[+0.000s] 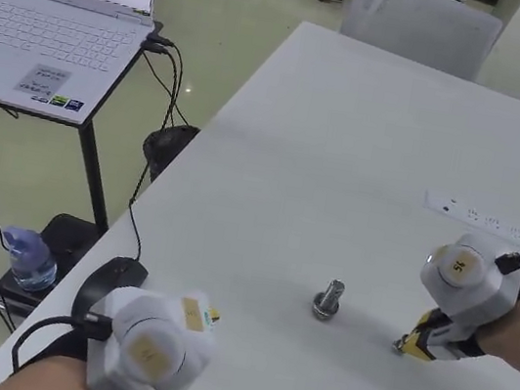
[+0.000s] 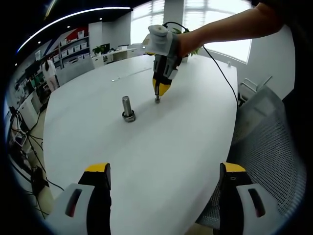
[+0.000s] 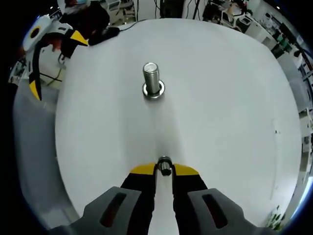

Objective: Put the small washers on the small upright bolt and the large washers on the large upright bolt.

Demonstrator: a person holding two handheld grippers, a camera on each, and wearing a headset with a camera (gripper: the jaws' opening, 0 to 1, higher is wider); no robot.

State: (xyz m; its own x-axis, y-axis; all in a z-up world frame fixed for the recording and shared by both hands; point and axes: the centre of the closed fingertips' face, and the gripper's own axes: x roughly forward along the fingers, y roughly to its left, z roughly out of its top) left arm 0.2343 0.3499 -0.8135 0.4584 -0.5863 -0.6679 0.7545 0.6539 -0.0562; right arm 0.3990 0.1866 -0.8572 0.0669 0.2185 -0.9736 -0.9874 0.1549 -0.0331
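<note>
One small metal piece [image 3: 165, 165] is pinched in your right tool [image 3: 165, 172] on the tabletop [image 3: 230, 107]; your left tool [image 2: 164, 171] gapes wide. Pickup step: next, lift clear of the large bolt [image 3: 152, 78].

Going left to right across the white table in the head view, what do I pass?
First the left tool → large upright bolt → right tool, shut on a small bolt.

Bright even daylight, soft shadows, window glare, fisheye-warped edges
</note>
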